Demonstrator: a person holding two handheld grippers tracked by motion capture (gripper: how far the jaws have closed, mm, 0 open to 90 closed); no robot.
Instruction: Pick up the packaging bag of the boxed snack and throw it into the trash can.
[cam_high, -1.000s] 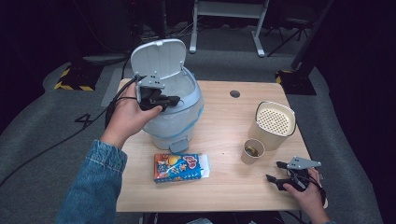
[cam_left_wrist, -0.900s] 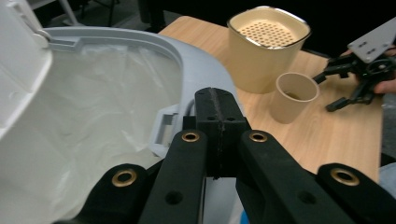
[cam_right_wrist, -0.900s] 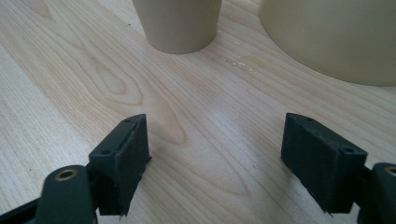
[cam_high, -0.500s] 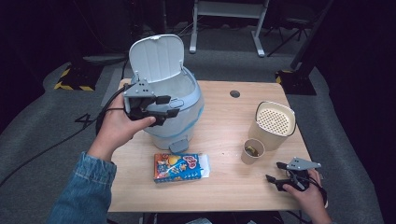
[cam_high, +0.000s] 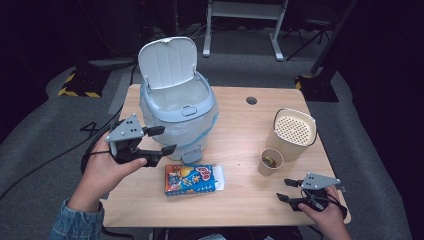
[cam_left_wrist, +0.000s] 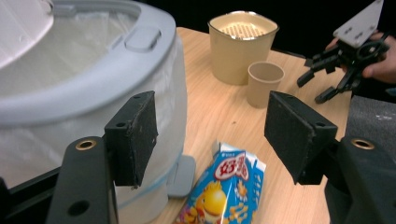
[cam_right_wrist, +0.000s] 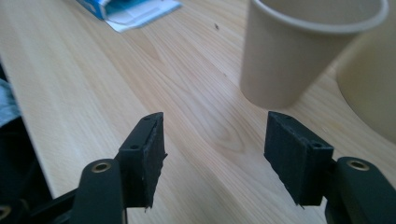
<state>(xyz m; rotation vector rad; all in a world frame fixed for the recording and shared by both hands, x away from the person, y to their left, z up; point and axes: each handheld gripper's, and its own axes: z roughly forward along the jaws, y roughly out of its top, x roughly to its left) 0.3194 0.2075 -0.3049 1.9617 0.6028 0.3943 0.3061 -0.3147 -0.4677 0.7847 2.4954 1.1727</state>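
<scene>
Snack packet (cam_high: 194, 179): blue and orange, printed, lying flat on the tabletop (cam_high: 240, 125) just in front of the bin's foot pedal; one end torn open.

Bin (cam_high: 177, 117): pale blue-grey, white liner inside, lid (cam_high: 167, 62) tipped up and back; stands behind the packet at the tabletop's far left.

Left gripper (cam_high: 160, 141): held above the tabletop's left edge, just left of the packet and close beside the bin's front wall. Fingers (cam_left_wrist: 136, 135) wide apart, having just been opening; nothing between them. In the left gripper view the packet lies below and beyond the gap.

Paper cup (cam_high: 270, 162): right of the packet, apart from it; something small and dark inside.

Beige container (cam_high: 292, 132): perforated top, touching or just behind the cup.

Right gripper (cam_high: 287, 190): well right of the packet, near the cup, at the tabletop's front right corner. Fingers (cam_right_wrist: 144, 156) apart, having just been closing; only bare wood between them.
</scene>
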